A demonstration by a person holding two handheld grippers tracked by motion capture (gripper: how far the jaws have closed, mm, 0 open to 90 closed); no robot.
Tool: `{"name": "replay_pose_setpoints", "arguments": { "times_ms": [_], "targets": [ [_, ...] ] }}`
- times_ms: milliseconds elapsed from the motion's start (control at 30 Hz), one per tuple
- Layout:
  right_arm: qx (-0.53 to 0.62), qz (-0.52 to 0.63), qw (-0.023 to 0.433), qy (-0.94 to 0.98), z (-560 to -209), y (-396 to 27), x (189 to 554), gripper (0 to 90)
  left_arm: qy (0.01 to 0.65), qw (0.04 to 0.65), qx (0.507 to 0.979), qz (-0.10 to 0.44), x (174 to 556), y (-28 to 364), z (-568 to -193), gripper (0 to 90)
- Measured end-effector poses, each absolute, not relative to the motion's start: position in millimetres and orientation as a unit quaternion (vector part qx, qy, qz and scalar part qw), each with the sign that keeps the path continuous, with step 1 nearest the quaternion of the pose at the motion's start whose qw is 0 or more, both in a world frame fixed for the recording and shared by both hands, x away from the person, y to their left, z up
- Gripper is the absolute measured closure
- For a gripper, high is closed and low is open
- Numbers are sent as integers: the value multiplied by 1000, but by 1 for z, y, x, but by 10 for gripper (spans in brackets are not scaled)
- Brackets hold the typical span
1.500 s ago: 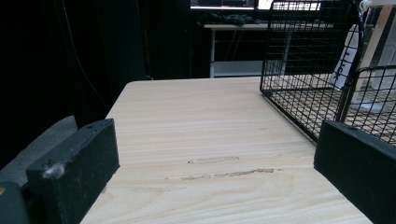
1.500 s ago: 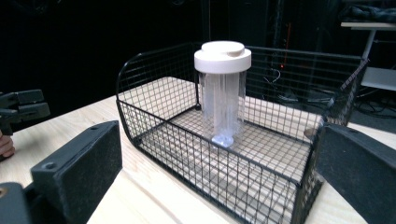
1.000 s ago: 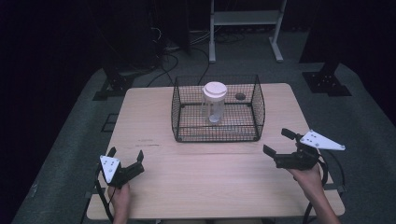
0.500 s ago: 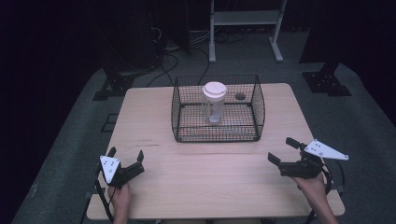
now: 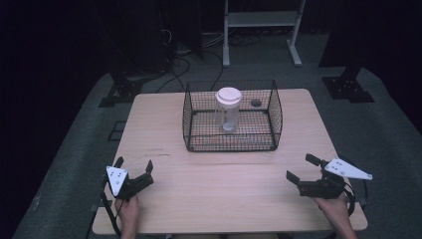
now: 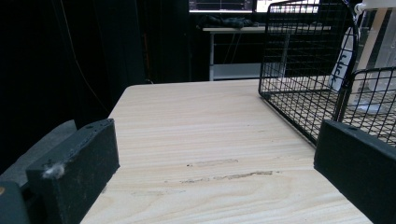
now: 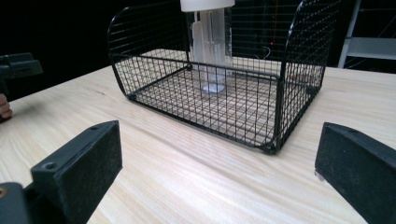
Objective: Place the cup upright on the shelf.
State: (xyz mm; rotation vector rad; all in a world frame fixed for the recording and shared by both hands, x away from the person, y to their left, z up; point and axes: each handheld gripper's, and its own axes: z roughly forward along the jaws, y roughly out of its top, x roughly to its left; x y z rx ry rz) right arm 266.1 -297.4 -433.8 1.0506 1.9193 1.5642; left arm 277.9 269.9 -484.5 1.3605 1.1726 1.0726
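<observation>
A black wire basket (image 5: 274, 115) stands at the middle back of the wooden table (image 5: 229, 199). Inside it a clear jar with a white lid (image 5: 228, 109) stands upright, and a small dark round thing (image 5: 256, 103) lies behind it. My left gripper (image 5: 133, 168) is open near the front left edge, nothing between its jaws. My right gripper (image 5: 302, 167) is open at the front right, aimed at the basket (image 7: 289, 84) and jar (image 7: 210, 32), well short of them. The basket's corner (image 6: 345, 65) rises at the right of the left gripper view.
A white metal rack (image 5: 261, 20) and dark stands with cables stand on the floor beyond the table. Bare wood lies between both grippers and the basket. The left gripper (image 7: 16, 65) and a fingertip peek in at the left of the right gripper view.
My right gripper has drawn back toward the front right edge of the table, staying open. The left gripper and the basket have not moved.
</observation>
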Motion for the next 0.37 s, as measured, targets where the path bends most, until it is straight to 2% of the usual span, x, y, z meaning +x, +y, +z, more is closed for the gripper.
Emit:
{"name": "replay_pose_setpoints", "arguments": {
  "times_ms": [367],
  "targets": [
    [381,561,221,701,-448,-296,258,0,485,500,563,445,277,270,-484,0]
  ]
}}
